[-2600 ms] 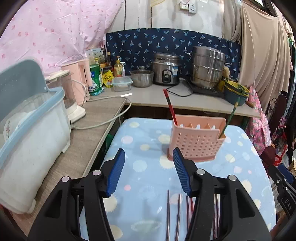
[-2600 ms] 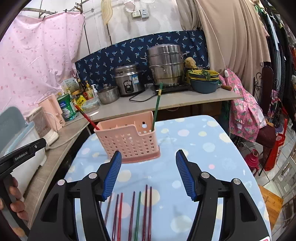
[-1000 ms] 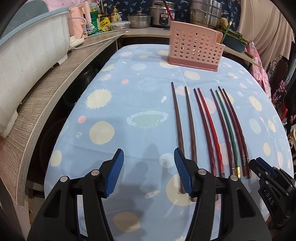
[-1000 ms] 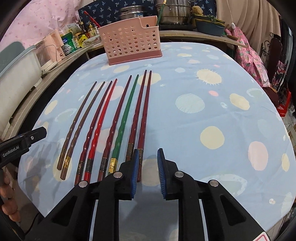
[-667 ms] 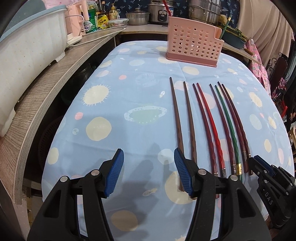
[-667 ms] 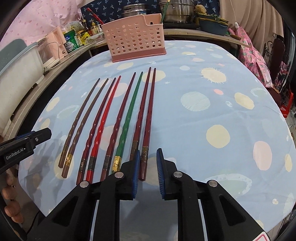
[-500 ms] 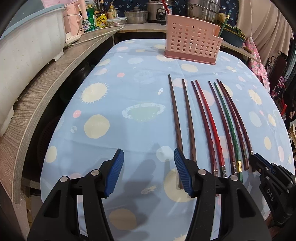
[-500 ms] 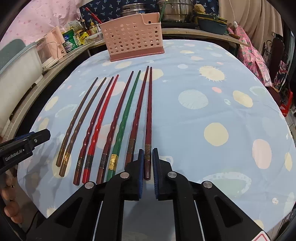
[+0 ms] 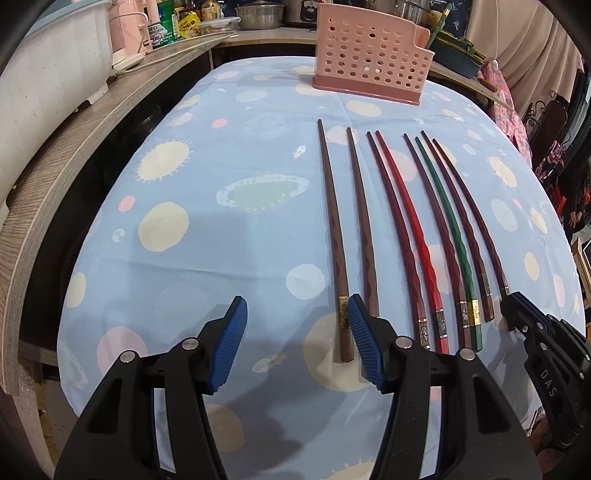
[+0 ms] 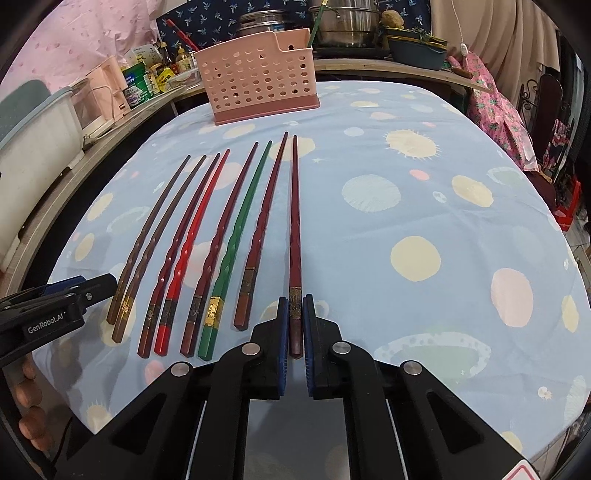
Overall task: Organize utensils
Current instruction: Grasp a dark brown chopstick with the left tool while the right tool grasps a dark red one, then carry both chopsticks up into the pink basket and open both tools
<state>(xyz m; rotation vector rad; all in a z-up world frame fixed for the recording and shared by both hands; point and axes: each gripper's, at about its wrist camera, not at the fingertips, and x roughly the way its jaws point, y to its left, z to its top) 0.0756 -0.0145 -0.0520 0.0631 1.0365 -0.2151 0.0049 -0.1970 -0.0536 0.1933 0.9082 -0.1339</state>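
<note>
Several chopsticks lie side by side on a blue dotted tablecloth (image 10: 424, 258). My right gripper (image 10: 295, 310) is shut on the thick end of the rightmost dark red chopstick (image 10: 294, 221), which still lies on the cloth. My left gripper (image 9: 295, 314) is open, low over the cloth; its right finger (image 9: 364, 332) is over the end of the second brown chopstick (image 9: 360, 206), beside the leftmost brown chopstick (image 9: 332, 229). A pink perforated utensil holder (image 10: 258, 85) stands at the far end and also shows in the left wrist view (image 9: 373, 62), with a green and a red chopstick in it.
A wooden counter (image 9: 66, 155) runs along the left with a white tub (image 9: 48, 74), cans and bottles. Pots (image 10: 343, 18) and a rice cooker stand on the counter behind the holder. A chair and pink cloth (image 10: 498, 110) are at the right.
My right gripper has closed from a narrow gap onto the rightmost dark red chopstick. My left gripper stays open and has edged forward towards the brown chopsticks.
</note>
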